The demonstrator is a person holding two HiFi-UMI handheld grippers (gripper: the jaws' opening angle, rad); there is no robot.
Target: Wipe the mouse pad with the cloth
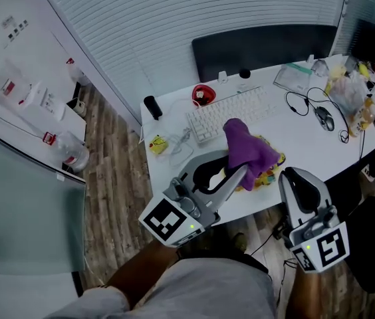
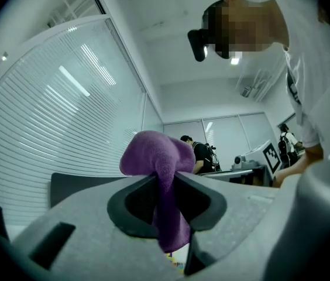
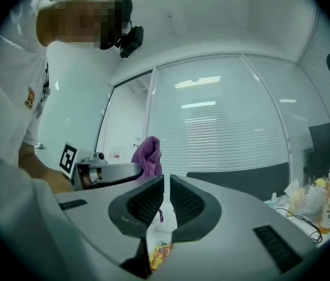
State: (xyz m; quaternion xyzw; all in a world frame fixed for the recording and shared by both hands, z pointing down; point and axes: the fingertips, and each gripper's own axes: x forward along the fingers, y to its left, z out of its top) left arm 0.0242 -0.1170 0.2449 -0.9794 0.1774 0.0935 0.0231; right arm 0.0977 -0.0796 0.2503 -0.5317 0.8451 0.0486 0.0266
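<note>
A purple cloth point(image 1: 247, 145) hangs bunched from my left gripper point(image 1: 241, 171), which is shut on it and held up over the front of the white table point(image 1: 294, 141). In the left gripper view the cloth point(image 2: 153, 154) is pinched between the jaws of the left gripper point(image 2: 166, 186) and droops below them. A colourful mouse pad point(image 1: 272, 167) lies on the table, mostly hidden under the cloth. My right gripper point(image 1: 292, 177) is raised to the right of the cloth, its jaws almost together with nothing between them. The right gripper view shows the right gripper point(image 3: 166, 189), the cloth point(image 3: 148, 154) and the pad point(image 3: 159, 253).
A white keyboard point(image 1: 231, 111) lies behind the cloth, with a red round object point(image 1: 203, 95) to its left. A mouse point(image 1: 325, 118), cables and plastic bags point(image 1: 350, 92) crowd the table's right end. A black chair back point(image 1: 260, 48) stands behind. A small yellow item point(image 1: 158, 143) sits near the left edge.
</note>
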